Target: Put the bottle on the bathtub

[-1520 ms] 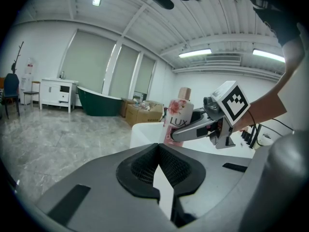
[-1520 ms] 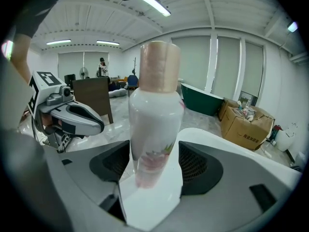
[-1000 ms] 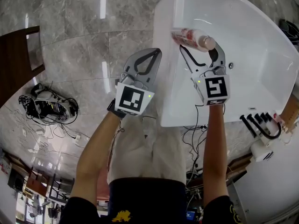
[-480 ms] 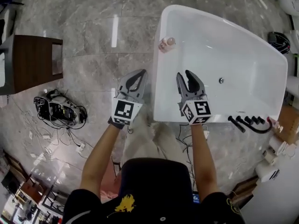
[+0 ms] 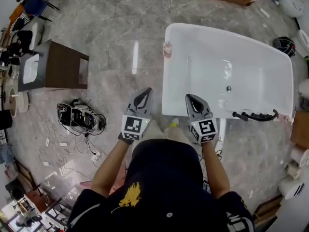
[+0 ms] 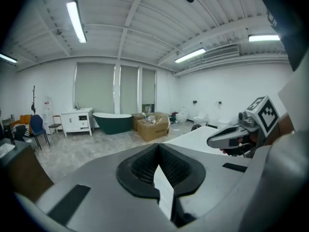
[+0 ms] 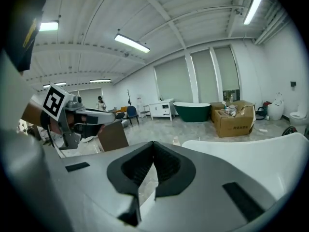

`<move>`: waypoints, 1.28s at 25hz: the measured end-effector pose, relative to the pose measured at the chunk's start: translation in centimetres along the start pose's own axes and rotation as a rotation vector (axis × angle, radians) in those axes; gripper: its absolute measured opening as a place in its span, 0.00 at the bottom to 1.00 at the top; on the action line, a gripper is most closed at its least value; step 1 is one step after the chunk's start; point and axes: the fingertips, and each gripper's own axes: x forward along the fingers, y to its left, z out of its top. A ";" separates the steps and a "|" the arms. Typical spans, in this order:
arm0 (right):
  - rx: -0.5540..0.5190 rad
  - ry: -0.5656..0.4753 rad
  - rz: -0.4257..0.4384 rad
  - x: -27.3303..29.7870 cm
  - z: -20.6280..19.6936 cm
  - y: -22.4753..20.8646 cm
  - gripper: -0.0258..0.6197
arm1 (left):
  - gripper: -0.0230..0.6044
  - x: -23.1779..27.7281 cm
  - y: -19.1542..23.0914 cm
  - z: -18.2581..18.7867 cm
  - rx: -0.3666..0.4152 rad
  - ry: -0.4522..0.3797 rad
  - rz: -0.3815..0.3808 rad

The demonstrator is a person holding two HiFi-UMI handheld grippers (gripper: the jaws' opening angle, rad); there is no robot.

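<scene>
Two clenched, empty grippers: left gripper [image 5: 144,93] just beside the bathtub [image 5: 170,108], right gripper [image 5: 189,98] over its near rim; bottle [image 5: 167,49] rests on its far-left rim

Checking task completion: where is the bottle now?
In the head view, the bottle sits on the bathtub's left rim, near its far corner.

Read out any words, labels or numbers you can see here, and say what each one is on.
No text here is readable.
Box: dark print on its side, too blurred to read.
Bottle: label too small to read.
Left cube and right cube: square marker patterns only, no words.
</scene>
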 end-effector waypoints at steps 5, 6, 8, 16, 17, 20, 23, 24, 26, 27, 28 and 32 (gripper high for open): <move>0.024 -0.029 -0.091 -3.7 0.6 1.8 0.04 | 0.07 -3.4 0.2 2.5 0.034 -0.050 -0.017; 0.025 -0.042 -0.109 -4.2 1.0 1.9 0.04 | 0.07 -4.2 -0.1 3.2 0.073 -0.073 -0.031; 0.022 -0.069 -0.145 -5.2 2.0 2.2 0.04 | 0.07 -6.2 -0.4 4.7 0.164 -0.133 -0.053; 0.047 -0.100 -0.232 -6.2 4.6 5.6 0.04 | 0.07 -12.9 2.6 5.5 0.233 -0.223 -0.128; 0.049 -0.100 -0.239 -6.2 4.6 5.8 0.04 | 0.07 -13.1 3.1 5.3 0.233 -0.214 -0.131; 0.049 -0.092 -0.247 -6.1 4.5 6.6 0.04 | 0.07 -13.3 4.1 4.9 0.231 -0.213 -0.128; 0.040 -0.088 -0.247 -6.1 4.6 7.0 0.04 | 0.07 -13.1 4.2 5.0 0.192 -0.221 -0.121; 0.038 -0.088 -0.249 -6.1 4.7 7.0 0.04 | 0.07 -12.9 4.1 5.1 0.182 -0.219 -0.124; 0.034 -0.087 -0.252 -6.2 4.9 7.0 0.04 | 0.07 -12.8 3.8 5.0 0.176 -0.205 -0.135; 0.033 -0.087 -0.255 -6.2 5.0 7.0 0.04 | 0.07 -12.8 3.7 5.0 0.179 -0.201 -0.142; 0.034 -0.088 -0.259 -6.2 5.0 6.9 0.04 | 0.07 -12.8 3.6 5.1 0.181 -0.201 -0.148; 0.041 -0.095 -0.276 -6.4 5.1 6.4 0.04 | 0.07 -12.6 3.4 5.3 0.173 -0.201 -0.158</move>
